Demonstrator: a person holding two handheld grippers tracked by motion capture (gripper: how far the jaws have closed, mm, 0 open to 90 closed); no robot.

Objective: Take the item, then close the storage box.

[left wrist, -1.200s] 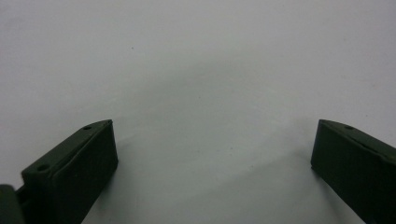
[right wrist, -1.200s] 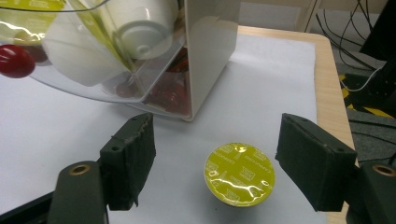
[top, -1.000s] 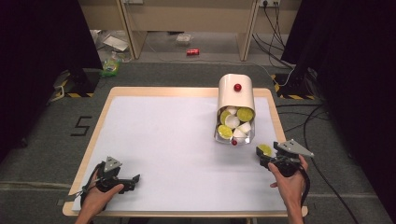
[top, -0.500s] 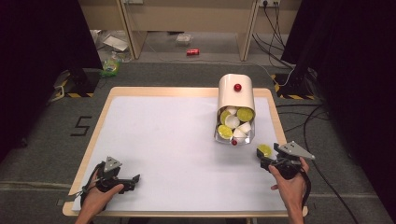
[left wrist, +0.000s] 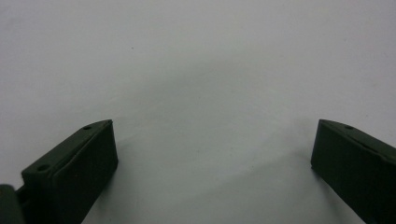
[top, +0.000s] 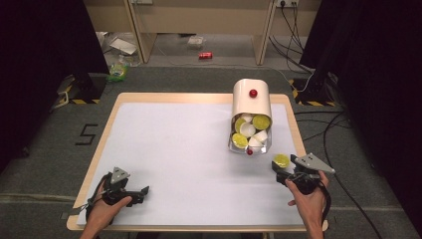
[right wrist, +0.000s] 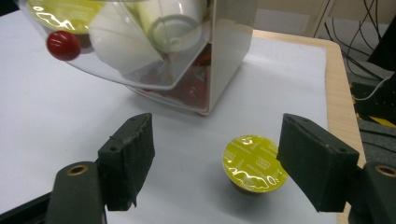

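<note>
right claw (right wrist: 212,163) agape around yellow capsule (right wrist: 254,163) | dispenser (right wrist: 154,46) just beyond | left claw (left wrist: 212,154) agape, white table (left wrist: 196,70)

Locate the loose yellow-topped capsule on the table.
The capsule stands on the table's near right part, between the open right gripper's jaws, closer to one jaw, just in front of the dispenser.

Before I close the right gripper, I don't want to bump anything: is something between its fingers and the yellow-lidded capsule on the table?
Nothing visible. The capsule stands alone on the white table, within the open right gripper, close to one of its fingers. The dispenser lies beyond it.
</note>
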